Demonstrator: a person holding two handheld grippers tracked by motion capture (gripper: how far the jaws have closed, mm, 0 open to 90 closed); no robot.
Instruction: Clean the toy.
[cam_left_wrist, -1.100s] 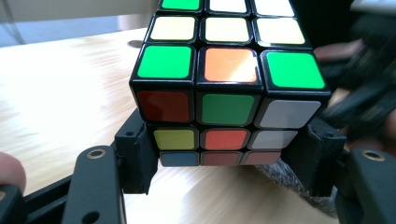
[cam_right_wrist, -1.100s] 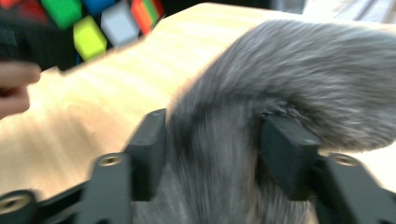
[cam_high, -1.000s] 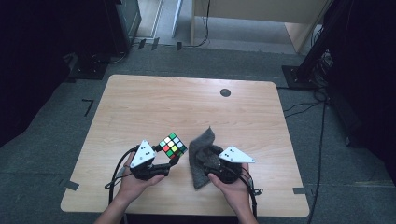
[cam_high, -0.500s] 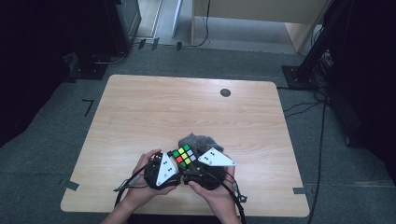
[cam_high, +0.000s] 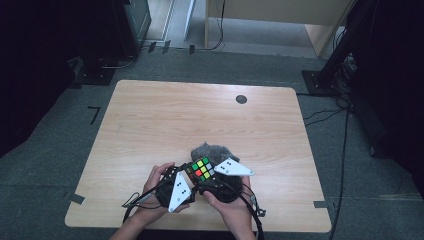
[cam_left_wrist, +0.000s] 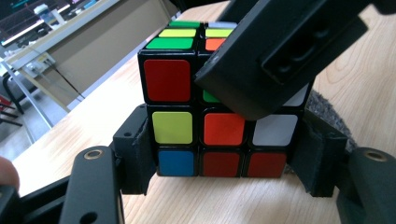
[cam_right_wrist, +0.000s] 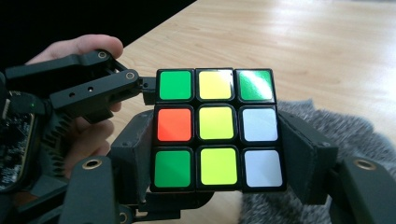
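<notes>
Cube (cam_high: 201, 168) is pinched by the left claw (cam_left_wrist: 224, 170) and gripped across its lower rows by the just-closing right claw (cam_right_wrist: 215, 163) above grey cloth (cam_high: 212, 150); twist not yet made.

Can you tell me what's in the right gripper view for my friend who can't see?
A Rubik's cube sits between the right gripper's two black fingers, showing green, yellow, orange and white squares. A grey fuzzy cloth lies behind it on the wooden table.
</notes>
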